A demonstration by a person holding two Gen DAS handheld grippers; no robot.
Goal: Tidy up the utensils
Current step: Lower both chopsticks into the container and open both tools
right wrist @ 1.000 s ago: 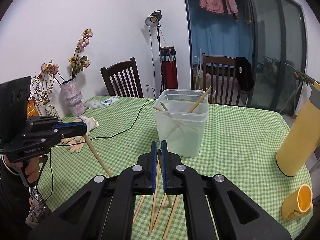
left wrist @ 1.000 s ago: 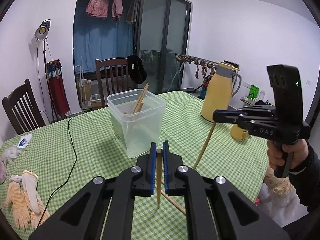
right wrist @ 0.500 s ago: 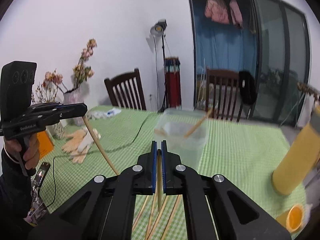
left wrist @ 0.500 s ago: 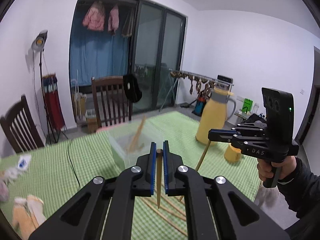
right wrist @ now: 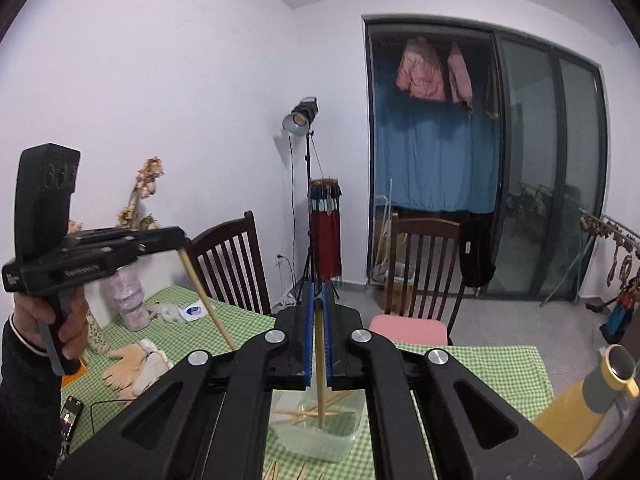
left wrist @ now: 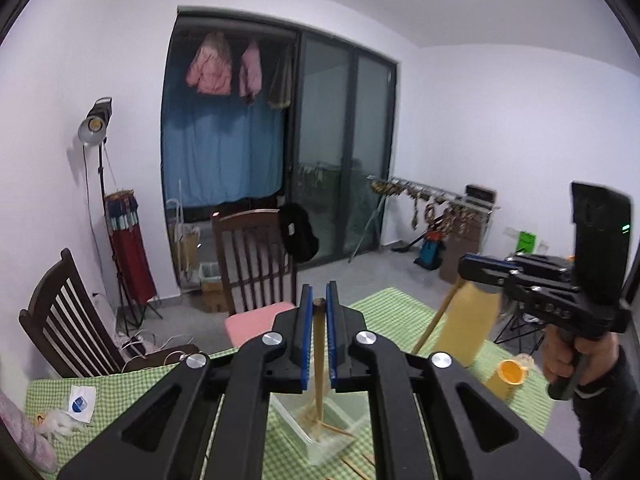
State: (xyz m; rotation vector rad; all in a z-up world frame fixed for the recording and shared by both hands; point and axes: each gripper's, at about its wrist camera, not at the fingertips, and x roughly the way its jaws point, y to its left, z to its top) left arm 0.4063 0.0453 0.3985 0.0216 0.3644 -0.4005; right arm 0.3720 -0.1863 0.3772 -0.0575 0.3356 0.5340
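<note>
Both tools clamped on one chopstick [left wrist: 319, 344] each; lower tips straight into clear container [right wrist: 320, 440] beneath, then release.

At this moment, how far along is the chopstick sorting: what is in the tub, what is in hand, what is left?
Done: several chopsticks already lie in the clear tub. In hand: the left gripper and right gripper are each shut on one chopstick, hanging above the tub. Left: both need dropping in, and a few loose chopsticks lie on the checked tablecloth beside the tub.
</note>
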